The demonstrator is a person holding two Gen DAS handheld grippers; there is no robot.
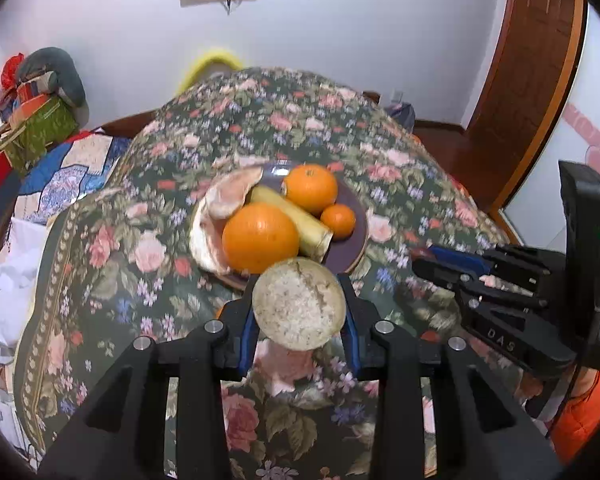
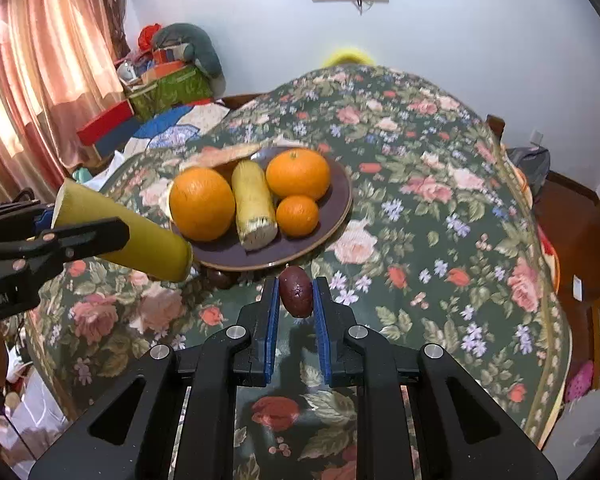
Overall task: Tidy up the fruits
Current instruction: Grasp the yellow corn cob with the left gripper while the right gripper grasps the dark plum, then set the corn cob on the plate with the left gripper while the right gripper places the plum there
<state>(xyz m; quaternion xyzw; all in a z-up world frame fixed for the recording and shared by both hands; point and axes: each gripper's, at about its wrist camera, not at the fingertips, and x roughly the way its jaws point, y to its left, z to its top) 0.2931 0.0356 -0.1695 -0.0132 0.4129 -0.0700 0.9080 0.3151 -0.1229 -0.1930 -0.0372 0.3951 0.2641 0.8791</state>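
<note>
A dark purple plate on the floral tablecloth holds two oranges, a small mandarin, a yellow stalk piece and pale peel. My left gripper is shut on a thick yellow-green stalk piece, seen end-on and lifted just short of the plate. In the right wrist view that stalk piece hangs left of the plate in the left gripper. My right gripper is shut on a small dark purple fruit, raised near the plate's front rim.
The floral tablecloth covers the whole round table and drops away at its edges. Boxes and a grey cushion are stacked at the back left beside a pink curtain. A small dark round thing lies under the plate's near rim.
</note>
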